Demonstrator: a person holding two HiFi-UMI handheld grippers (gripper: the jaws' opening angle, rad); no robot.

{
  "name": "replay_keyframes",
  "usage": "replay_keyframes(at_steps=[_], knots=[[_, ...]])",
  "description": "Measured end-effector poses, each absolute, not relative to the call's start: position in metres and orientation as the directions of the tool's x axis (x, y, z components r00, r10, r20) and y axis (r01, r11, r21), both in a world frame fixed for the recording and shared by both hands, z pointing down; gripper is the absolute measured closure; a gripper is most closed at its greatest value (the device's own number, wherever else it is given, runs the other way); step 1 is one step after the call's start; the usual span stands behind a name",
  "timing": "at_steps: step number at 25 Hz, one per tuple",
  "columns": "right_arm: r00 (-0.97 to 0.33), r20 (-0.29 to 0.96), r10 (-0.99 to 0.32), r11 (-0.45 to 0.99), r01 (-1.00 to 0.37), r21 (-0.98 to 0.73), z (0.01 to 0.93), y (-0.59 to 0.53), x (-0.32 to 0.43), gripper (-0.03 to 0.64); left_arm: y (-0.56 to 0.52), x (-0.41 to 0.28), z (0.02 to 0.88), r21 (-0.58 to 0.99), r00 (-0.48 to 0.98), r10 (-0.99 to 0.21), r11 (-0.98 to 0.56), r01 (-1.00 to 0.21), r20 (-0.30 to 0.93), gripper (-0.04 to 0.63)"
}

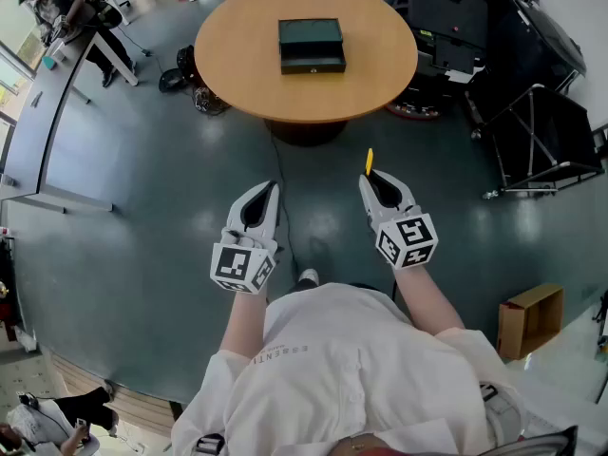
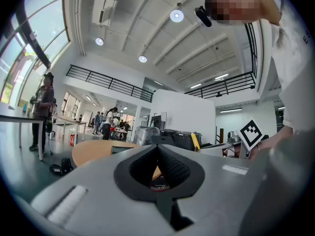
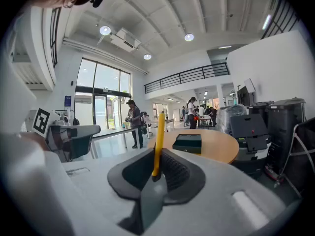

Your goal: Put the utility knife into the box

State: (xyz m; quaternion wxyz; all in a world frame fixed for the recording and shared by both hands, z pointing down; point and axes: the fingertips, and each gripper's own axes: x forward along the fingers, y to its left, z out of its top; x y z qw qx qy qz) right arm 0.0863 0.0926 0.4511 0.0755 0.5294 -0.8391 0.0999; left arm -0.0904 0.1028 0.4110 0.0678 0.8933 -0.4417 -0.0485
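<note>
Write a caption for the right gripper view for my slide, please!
Right hand-held gripper clamps a yellow utility knife, facing the dark box on the round table.
</note>
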Motion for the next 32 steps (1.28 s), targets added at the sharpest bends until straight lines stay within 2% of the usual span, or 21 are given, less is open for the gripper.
replay_keyframes(at_steps=[13, 32], knots=[[-0.435, 0.248, -0.866, 0.423, -0.901, -0.103, 0.463, 0.027, 0.07, 0.578, 0.04, -0.108, 0.429, 0.184, 0.605, -0.796, -0.595, -0.783, -0.002, 0.58], [-0.584, 0.265, -0.767, 0.576, -0.809, -0.115, 0.47, -0.212, 0.102, 0.578, -0.191, -0.051, 0.426, 0.163, 0.509, -0.861, -0.503, -0.849, -0.001, 0.58]])
